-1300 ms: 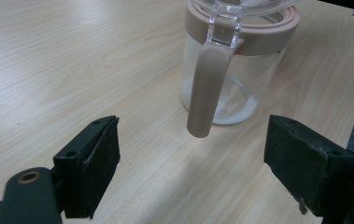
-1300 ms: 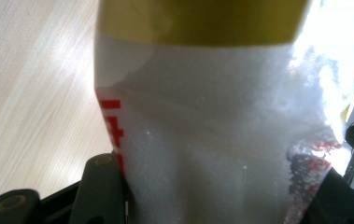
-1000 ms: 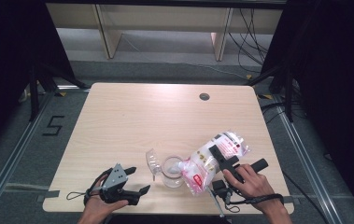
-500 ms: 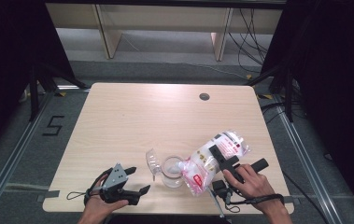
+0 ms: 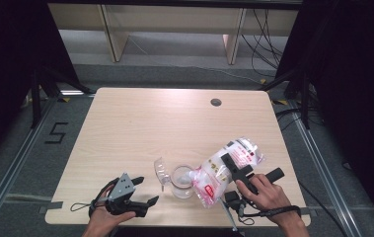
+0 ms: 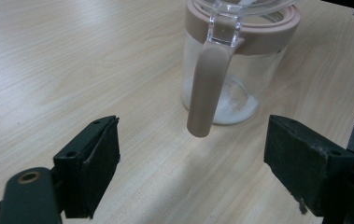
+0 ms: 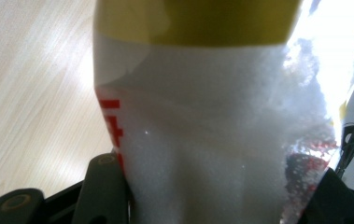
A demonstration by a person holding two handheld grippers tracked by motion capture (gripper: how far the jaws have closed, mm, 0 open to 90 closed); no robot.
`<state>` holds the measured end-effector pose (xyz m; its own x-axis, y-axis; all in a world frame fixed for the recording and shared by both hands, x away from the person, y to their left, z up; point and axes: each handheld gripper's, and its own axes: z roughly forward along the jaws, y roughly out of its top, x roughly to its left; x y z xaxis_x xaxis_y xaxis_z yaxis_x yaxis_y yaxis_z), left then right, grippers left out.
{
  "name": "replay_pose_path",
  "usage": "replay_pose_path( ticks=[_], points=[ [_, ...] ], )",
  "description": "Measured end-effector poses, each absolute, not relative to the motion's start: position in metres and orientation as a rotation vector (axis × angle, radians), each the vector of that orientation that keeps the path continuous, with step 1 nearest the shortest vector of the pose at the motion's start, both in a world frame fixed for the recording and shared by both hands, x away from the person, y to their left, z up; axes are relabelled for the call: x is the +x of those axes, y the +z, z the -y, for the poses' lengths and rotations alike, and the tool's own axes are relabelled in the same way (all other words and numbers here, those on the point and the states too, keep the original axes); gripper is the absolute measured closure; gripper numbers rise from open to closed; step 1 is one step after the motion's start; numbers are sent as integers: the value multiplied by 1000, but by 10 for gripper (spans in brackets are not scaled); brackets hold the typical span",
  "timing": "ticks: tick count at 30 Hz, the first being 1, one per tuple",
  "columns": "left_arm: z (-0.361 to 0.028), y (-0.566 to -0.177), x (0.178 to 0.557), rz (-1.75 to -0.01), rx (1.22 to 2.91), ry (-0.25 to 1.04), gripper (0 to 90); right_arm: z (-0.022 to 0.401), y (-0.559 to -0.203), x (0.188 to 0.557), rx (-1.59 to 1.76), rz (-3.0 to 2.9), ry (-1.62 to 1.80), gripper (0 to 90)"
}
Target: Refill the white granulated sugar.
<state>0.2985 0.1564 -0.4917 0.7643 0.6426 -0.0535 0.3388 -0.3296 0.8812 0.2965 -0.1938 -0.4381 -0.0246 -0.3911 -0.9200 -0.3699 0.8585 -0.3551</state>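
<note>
A clear glass jar (image 5: 182, 181) with a tan rim stands near the table's front edge, its clear lid (image 5: 161, 173) flipped open to the left. In the left gripper view the jar (image 6: 240, 70) shows a tan handle (image 6: 207, 88) and a little white powder at its bottom. My right gripper (image 5: 236, 167) is shut on a plastic bag of white granules (image 5: 224, 170), tilted with its lower end at the jar's mouth. Seen along the right jaws, the bag (image 7: 212, 154) has red print and a yellow band. My left gripper (image 5: 145, 191) stands open, left of the jar, aimed at the handle.
The light wooden table (image 5: 150, 123) has a round cable hole (image 5: 216, 102) near its far right. Black curtains flank both sides, and a low shelf stands beyond the far edge. A "5" (image 5: 56, 133) is taped on the floor at left.
</note>
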Motion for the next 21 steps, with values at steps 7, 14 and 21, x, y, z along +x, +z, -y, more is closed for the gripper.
replay_pose_path(
  ticks=[7,14,21],
  points=[
    [-157,-492,299,-743,1945,375,179,193,-437,297,-644,-1636,-62,516],
    [-156,-493,298,-778,1927,354,179,192,-436,297,-662,-1635,-102,518],
    [-156,-492,298,-776,1928,357,179,193,-436,296,-652,-1630,-66,521]
  ],
)
